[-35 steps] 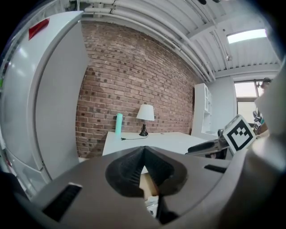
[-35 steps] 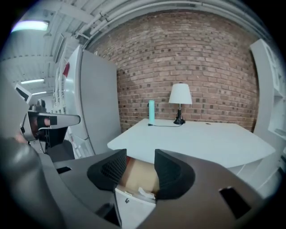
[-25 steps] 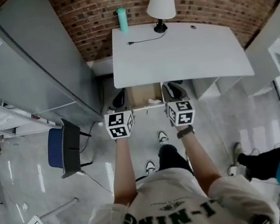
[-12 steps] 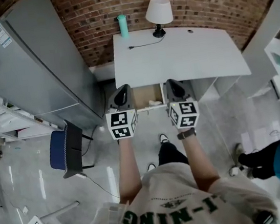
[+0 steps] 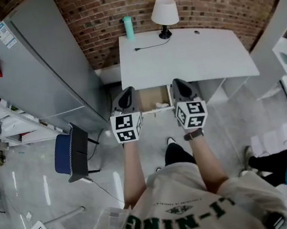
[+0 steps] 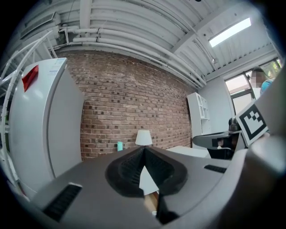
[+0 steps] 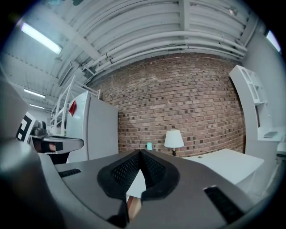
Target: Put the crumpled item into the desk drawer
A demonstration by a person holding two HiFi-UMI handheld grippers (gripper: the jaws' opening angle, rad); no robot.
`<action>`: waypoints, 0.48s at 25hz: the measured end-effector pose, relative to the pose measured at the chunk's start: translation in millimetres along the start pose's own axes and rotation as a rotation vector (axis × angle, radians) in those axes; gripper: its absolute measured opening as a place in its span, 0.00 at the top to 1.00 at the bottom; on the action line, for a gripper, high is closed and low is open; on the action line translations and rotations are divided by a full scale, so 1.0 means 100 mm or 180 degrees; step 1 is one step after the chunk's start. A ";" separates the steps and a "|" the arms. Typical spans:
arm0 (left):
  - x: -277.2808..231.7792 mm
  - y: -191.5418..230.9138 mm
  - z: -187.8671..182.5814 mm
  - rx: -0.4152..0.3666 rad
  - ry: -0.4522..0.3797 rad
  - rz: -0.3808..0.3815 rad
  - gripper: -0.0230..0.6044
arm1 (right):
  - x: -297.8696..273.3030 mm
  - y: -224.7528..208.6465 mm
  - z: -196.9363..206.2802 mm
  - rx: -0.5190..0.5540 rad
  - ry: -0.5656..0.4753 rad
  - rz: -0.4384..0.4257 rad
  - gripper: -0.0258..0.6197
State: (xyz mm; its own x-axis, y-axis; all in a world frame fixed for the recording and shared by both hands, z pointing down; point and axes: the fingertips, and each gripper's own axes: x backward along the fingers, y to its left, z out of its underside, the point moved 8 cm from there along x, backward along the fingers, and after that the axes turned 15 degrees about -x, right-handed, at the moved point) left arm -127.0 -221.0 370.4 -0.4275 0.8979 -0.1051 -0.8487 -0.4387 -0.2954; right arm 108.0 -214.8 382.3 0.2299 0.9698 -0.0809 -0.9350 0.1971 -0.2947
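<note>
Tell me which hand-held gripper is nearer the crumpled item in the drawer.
Right. The right hand-held gripper is just beside the crumpled item; the left hand-held gripper is across the drawer.

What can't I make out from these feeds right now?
1. White crumpled item in the drawer: head view, too small to identify.
2. Drawer's side edges: head view, covered by the left tongs and right tongs.
3. Drawer inside: both gripper views, blocked by the tongs' own bodies; only a wooden sliver shows.

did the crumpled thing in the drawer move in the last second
No. The crumpled item lies in the same spot in the open drawer, near its front right corner, just below the front edge of the desk.
</note>
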 end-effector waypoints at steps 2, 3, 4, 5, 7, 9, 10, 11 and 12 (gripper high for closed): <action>0.02 0.02 0.00 0.0054 -0.0012 -0.0031 0.97 | 0.01 -0.02 -0.01 -0.0026 -0.0011 0.0010 0.95; 0.03 0.03 0.02 0.0070 -0.0012 -0.0036 0.97 | 0.02 -0.03 0.00 -0.0038 -0.0017 0.0019 0.95; 0.04 0.04 0.04 0.0080 -0.0004 -0.0039 0.97 | 0.03 -0.04 0.00 -0.0042 -0.0020 0.0030 0.95; 0.05 0.04 0.06 0.0088 0.0010 -0.0040 0.97 | 0.03 -0.04 0.00 -0.0041 -0.0020 0.0043 0.95; 0.05 0.06 0.10 0.0103 0.0042 -0.0042 0.97 | 0.02 -0.06 0.01 -0.0032 -0.0013 0.0068 0.95; 0.02 0.06 0.13 0.0110 0.0062 -0.0038 0.97 | 0.01 -0.08 0.00 -0.0022 -0.0004 0.0082 0.95; 0.01 0.06 0.14 0.0111 0.0066 -0.0033 0.97 | 0.00 -0.09 0.01 -0.0018 0.0000 0.0081 0.96; 0.00 0.06 0.15 0.0112 0.0068 -0.0027 0.97 | 0.00 -0.10 0.01 -0.0017 0.0007 0.0079 0.96; -0.02 0.06 0.16 0.0113 0.0068 -0.0019 0.97 | -0.01 -0.10 0.02 -0.0016 0.0014 0.0076 0.95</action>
State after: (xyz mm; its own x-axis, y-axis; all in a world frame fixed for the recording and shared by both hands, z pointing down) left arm -135.8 -225.6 383.9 -0.4159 0.9010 -0.1237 -0.8619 -0.4339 -0.2623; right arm 116.8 -217.8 387.7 0.2088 0.9736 -0.0921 -0.9389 0.1732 -0.2975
